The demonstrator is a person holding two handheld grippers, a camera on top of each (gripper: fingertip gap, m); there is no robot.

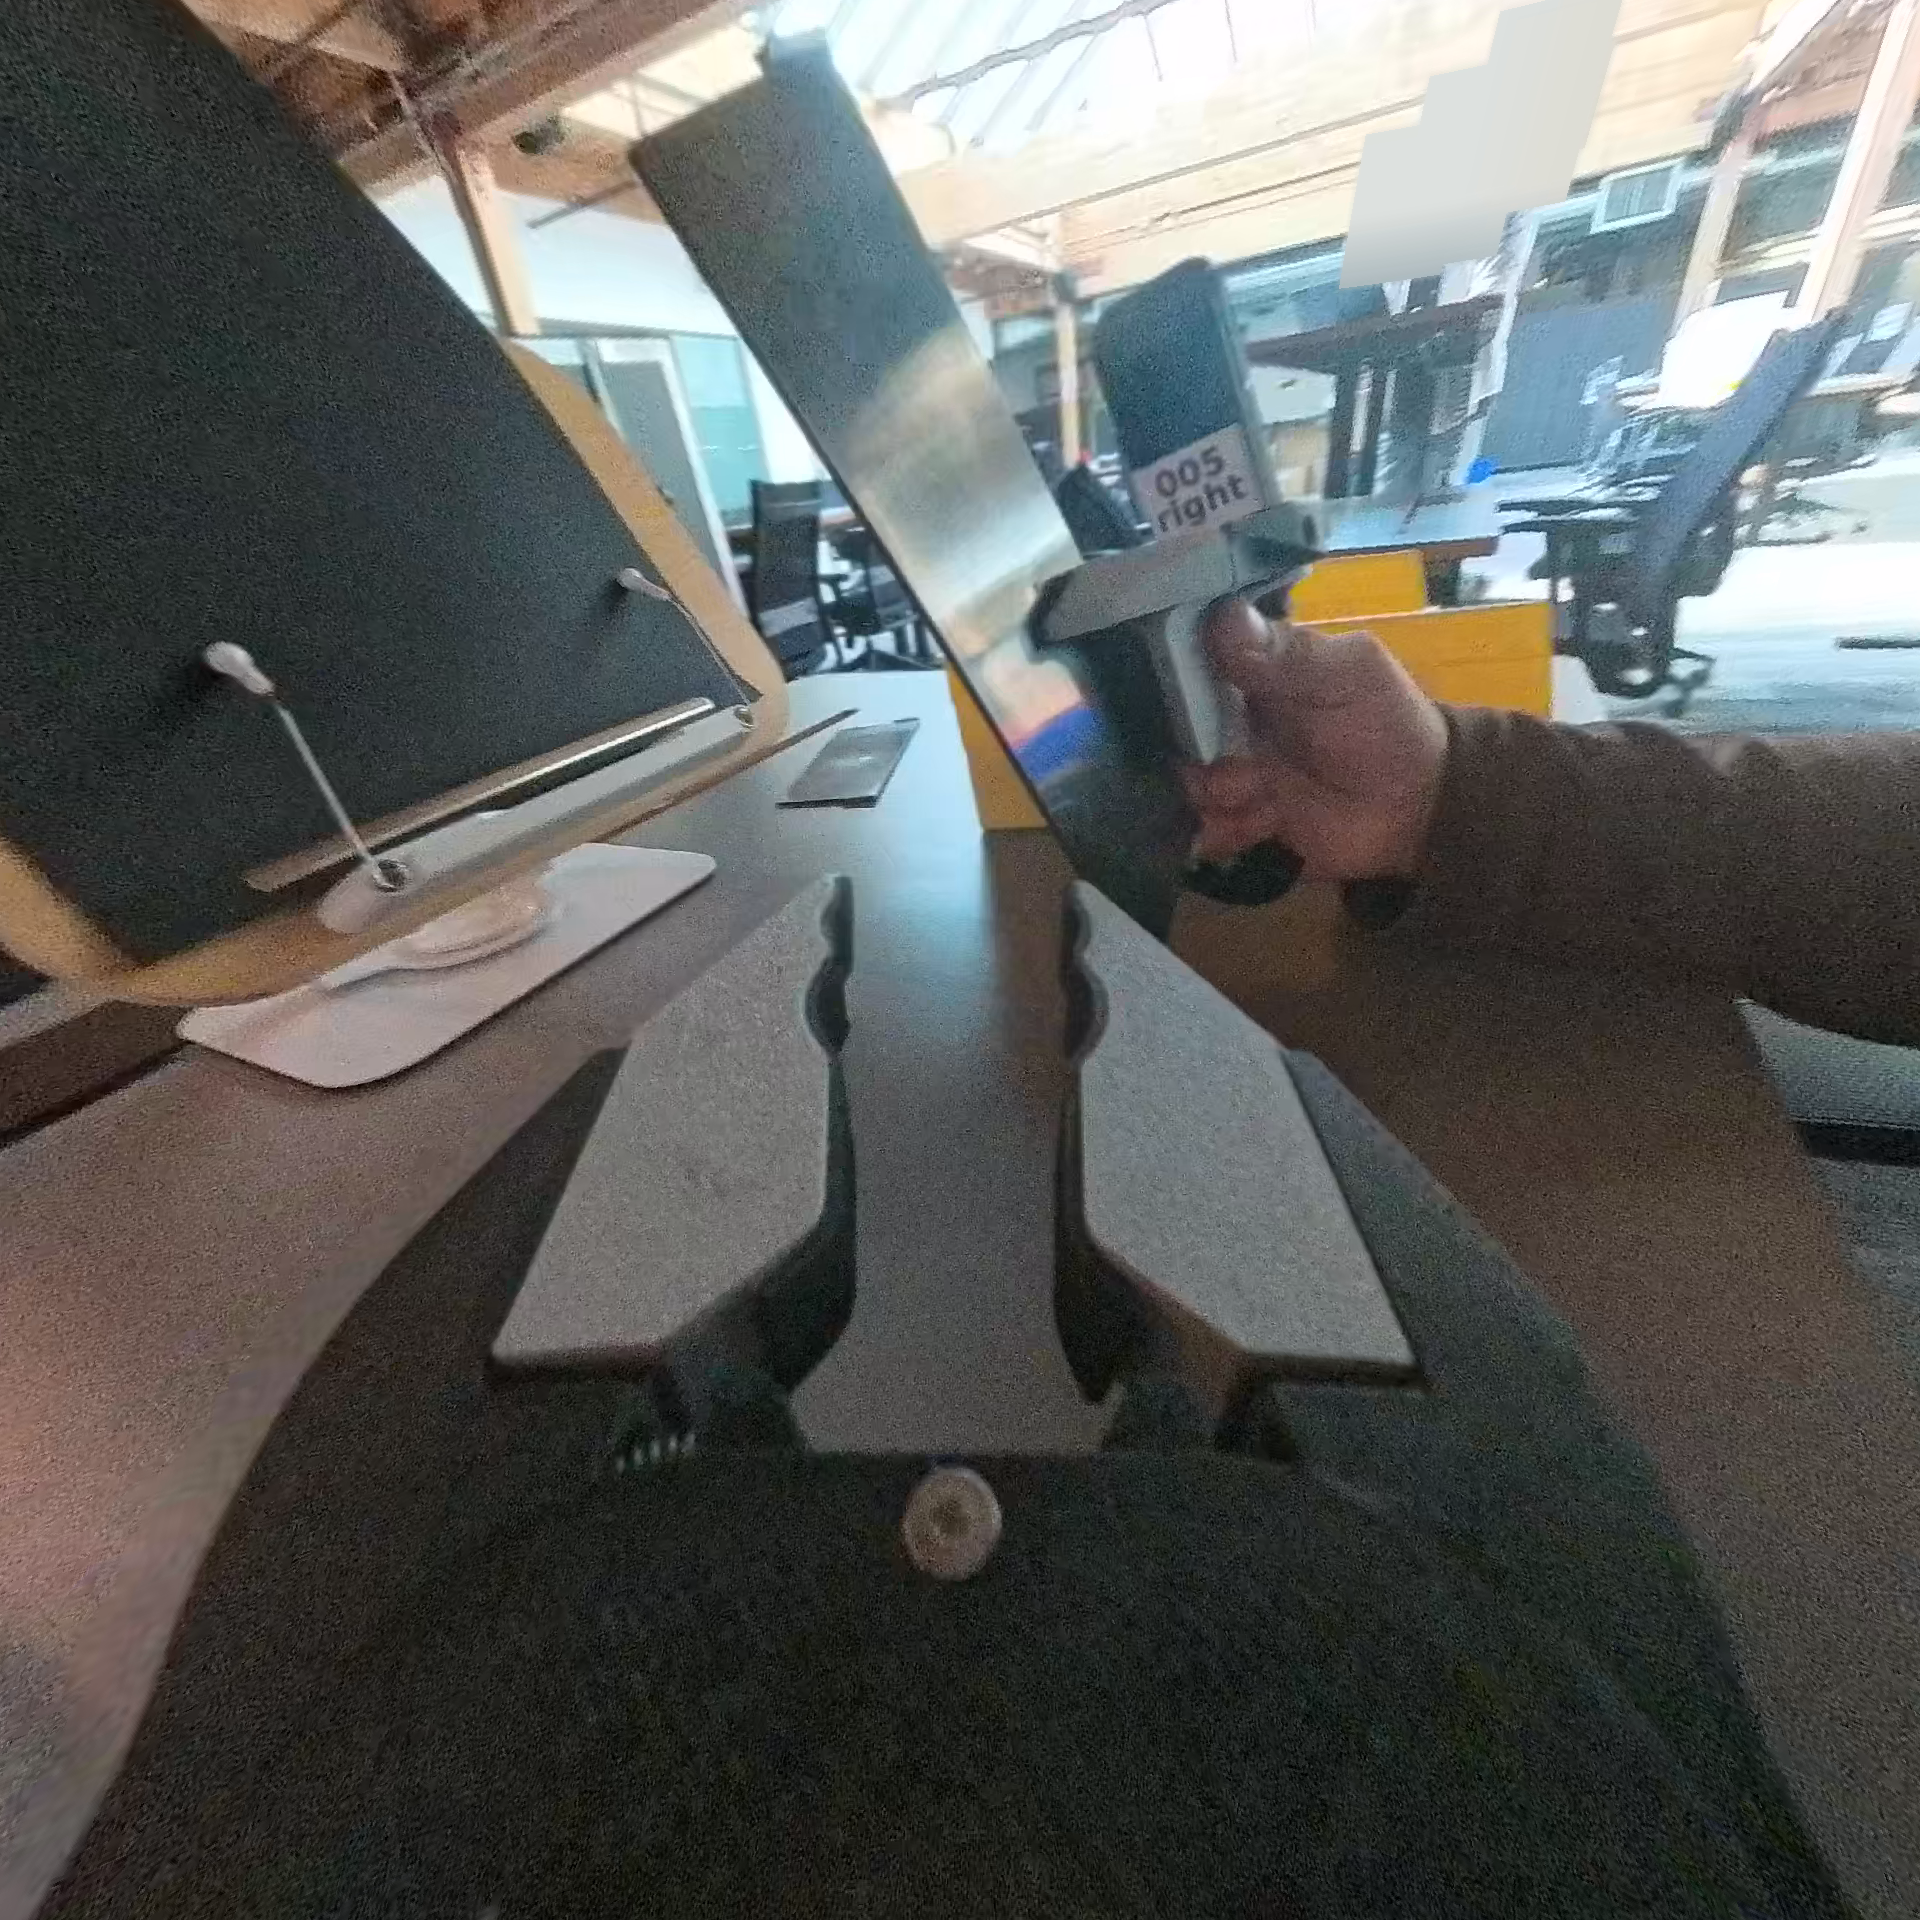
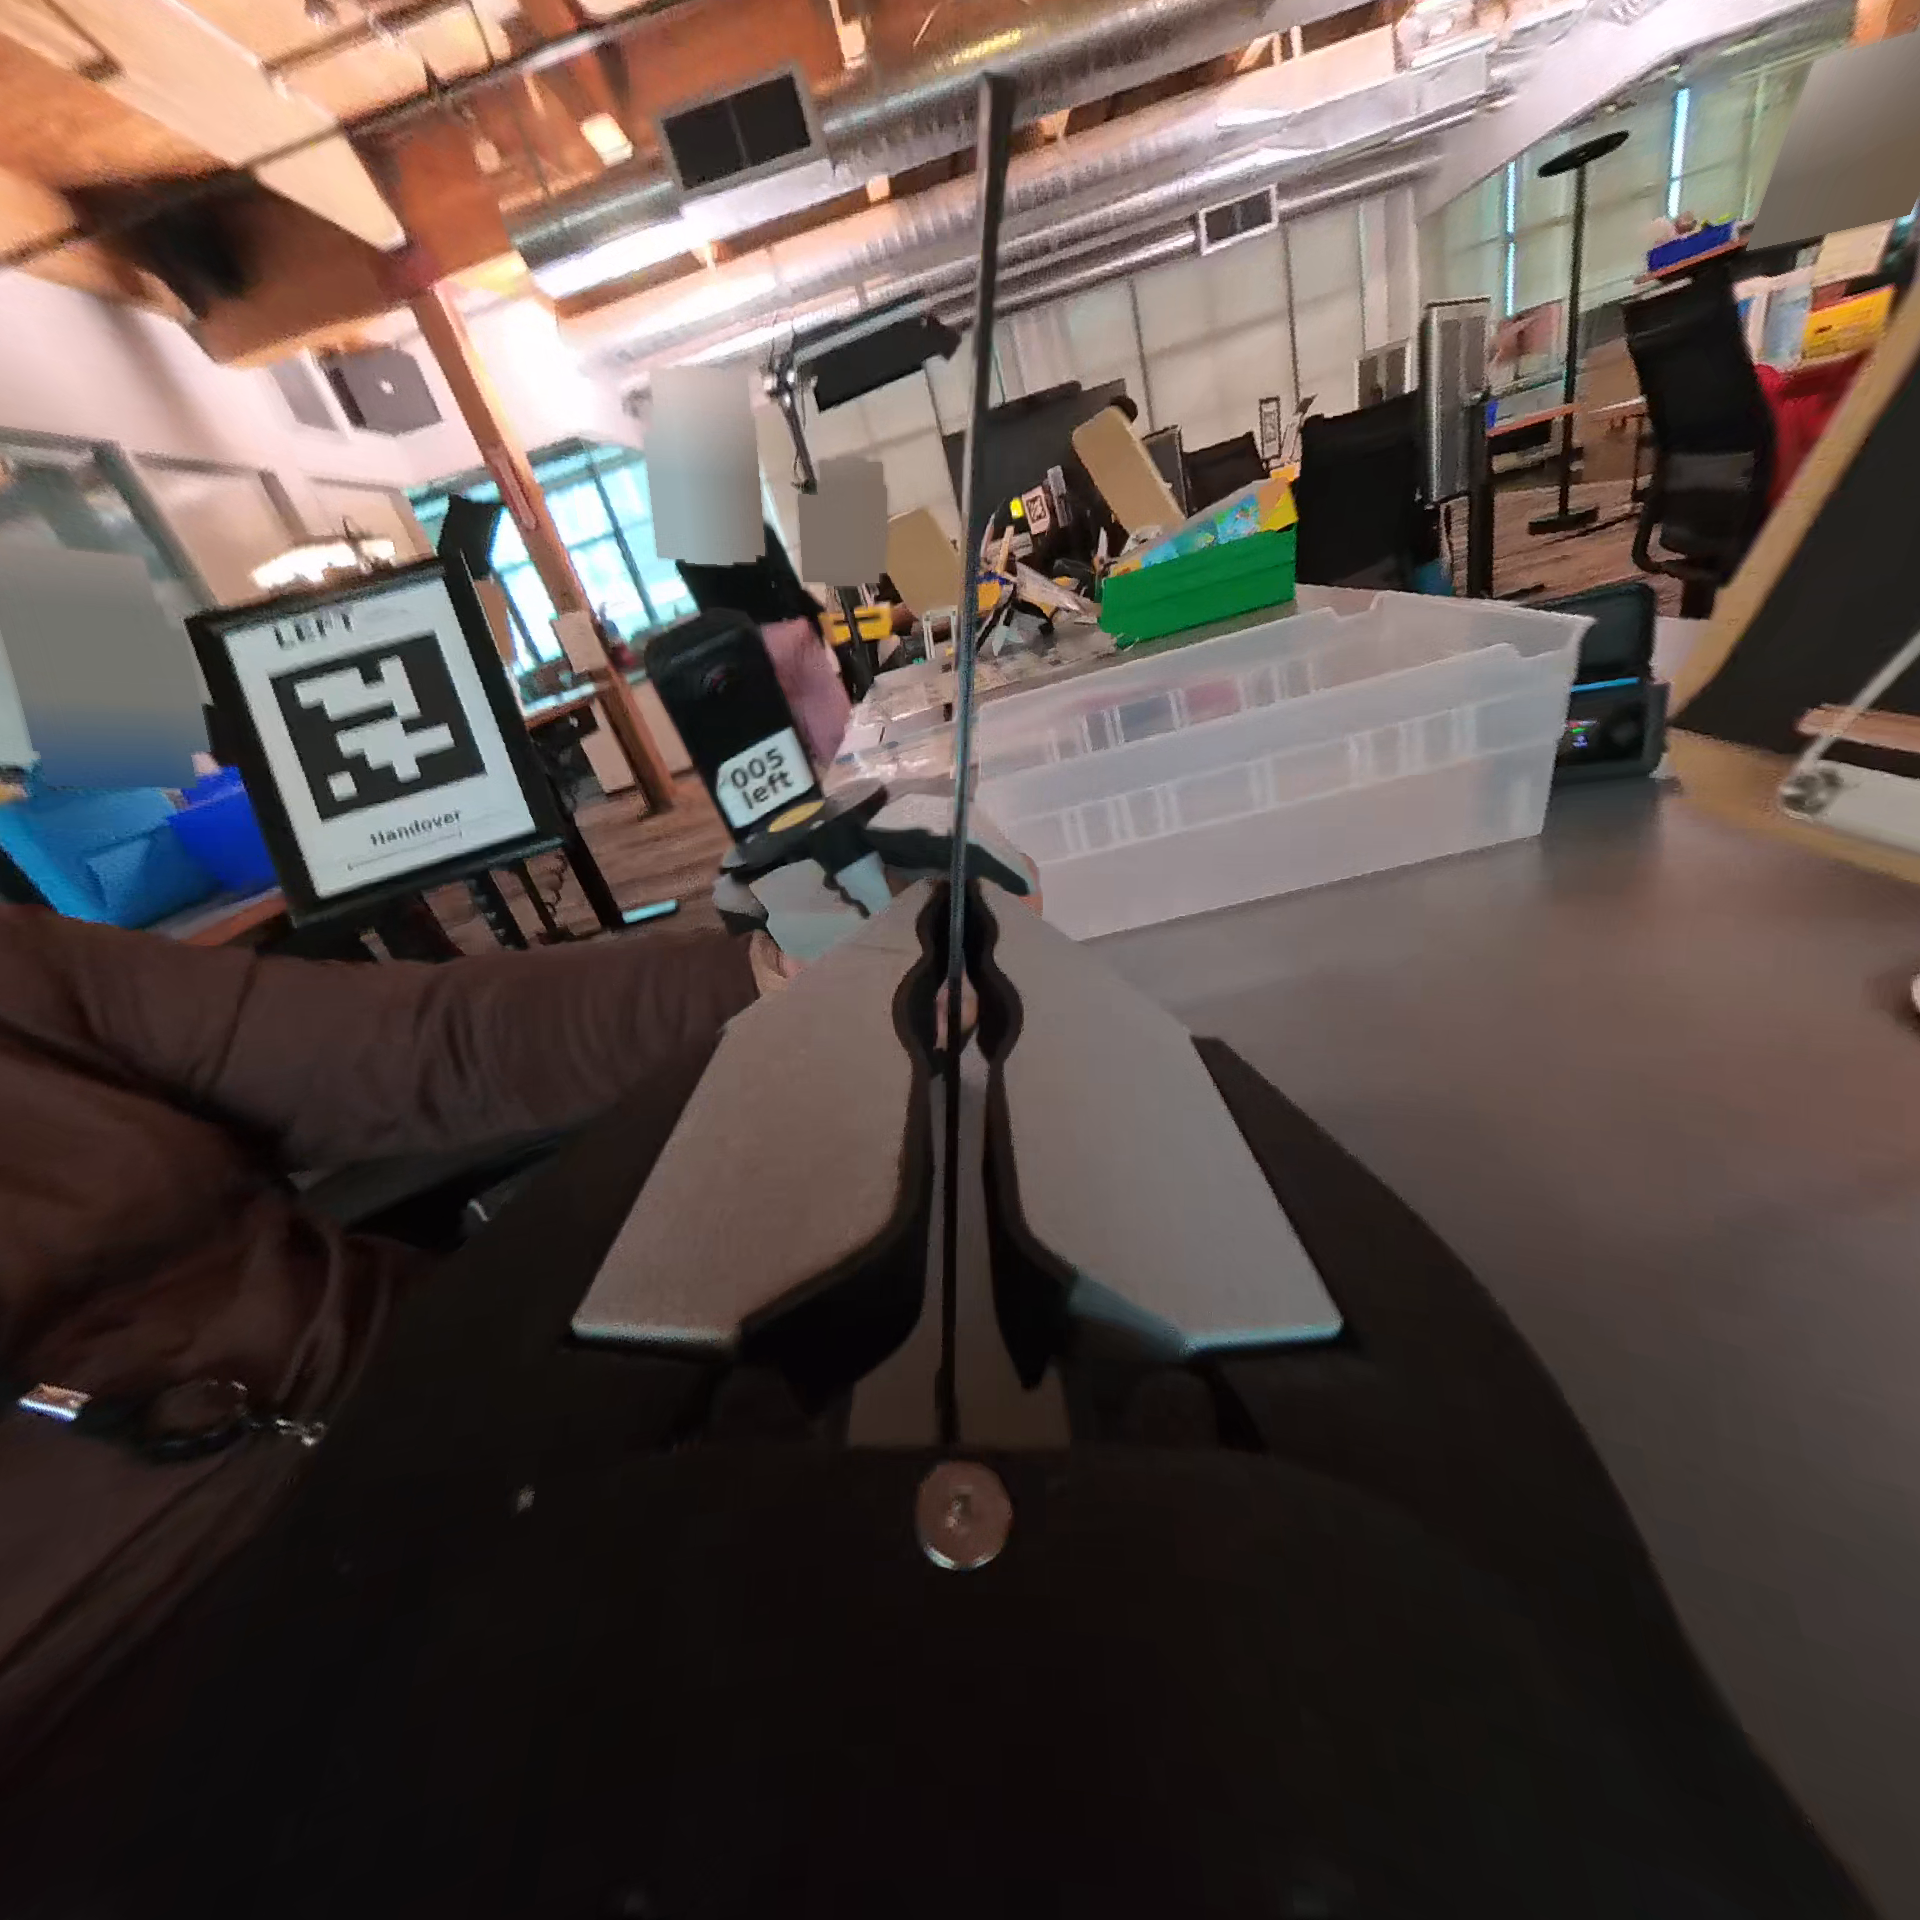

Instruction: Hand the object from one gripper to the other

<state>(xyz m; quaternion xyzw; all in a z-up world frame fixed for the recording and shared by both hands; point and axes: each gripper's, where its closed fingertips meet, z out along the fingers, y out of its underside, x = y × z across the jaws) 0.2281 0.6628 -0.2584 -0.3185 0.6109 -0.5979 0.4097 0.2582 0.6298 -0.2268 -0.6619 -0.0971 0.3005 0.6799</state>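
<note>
A thin, flat dark sheet with a shiny face (image 1: 883,416) stands tilted in the air in the left wrist view. In the right wrist view it shows edge-on as a thin line (image 2: 977,468). My right gripper (image 2: 951,935) is shut on its lower edge; it also shows in the left wrist view (image 1: 1060,623), held by a hand in a brown sleeve. My left gripper (image 1: 956,914) is open and empty, its right fingertip close to the sheet's lower corner. It shows farther off in the right wrist view (image 2: 831,873), just behind the sheet.
A dark board on a wooden stand with a white base (image 1: 312,520) stands on the dark table (image 2: 1558,1039) at the left. A flat dark card (image 1: 852,764) lies beyond. Clear plastic bins (image 2: 1299,748), a framed marker sign (image 2: 374,738) and yellow boxes (image 1: 1434,644) stand around. Spacing between my two grippers at the tips: around 6 cm.
</note>
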